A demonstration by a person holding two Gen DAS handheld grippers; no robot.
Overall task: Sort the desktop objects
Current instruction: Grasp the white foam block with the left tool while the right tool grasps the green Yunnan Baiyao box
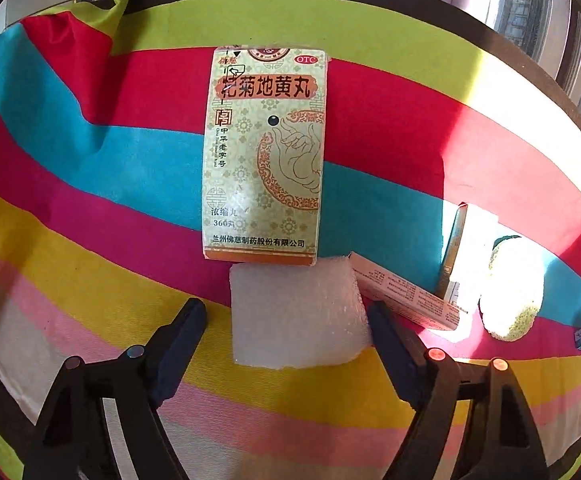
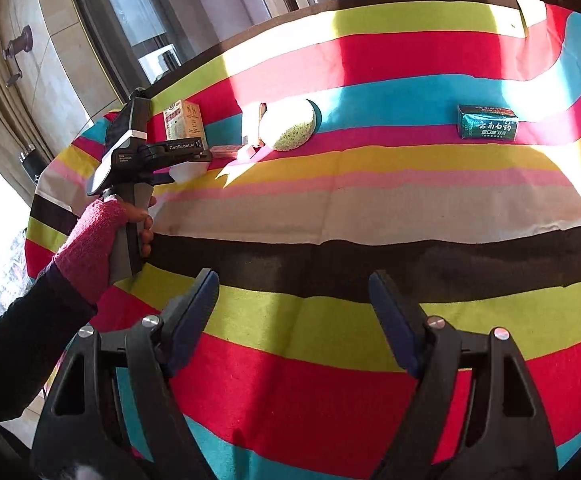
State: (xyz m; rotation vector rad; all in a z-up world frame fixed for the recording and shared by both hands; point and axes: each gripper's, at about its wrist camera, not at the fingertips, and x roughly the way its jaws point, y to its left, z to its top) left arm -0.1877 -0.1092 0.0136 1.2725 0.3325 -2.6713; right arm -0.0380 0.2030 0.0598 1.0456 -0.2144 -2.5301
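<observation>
A white foam block (image 1: 298,312) lies on the striped cloth between the fingers of my left gripper (image 1: 286,308). The right-hand finger (image 1: 382,320) is at the block's corner, while the left-hand one stands clear of it, so the jaws are open around it. A tall cream medicine box (image 1: 264,152) lies flat just beyond the foam. A slim pink-and-white box (image 1: 406,296) touches the foam's right side. My right gripper (image 2: 292,280) hovers open over bare cloth near the table's front, holding nothing. A green toothpaste box (image 2: 486,122) lies far ahead to its right.
A yellow-green sponge (image 1: 510,288) and a thin upright box (image 1: 456,248) sit right of the foam, in bright sun. A gloved hand (image 2: 94,240) holds the left tool. The striped tablecloth (image 2: 370,208) ends at a dark far edge, with windows behind.
</observation>
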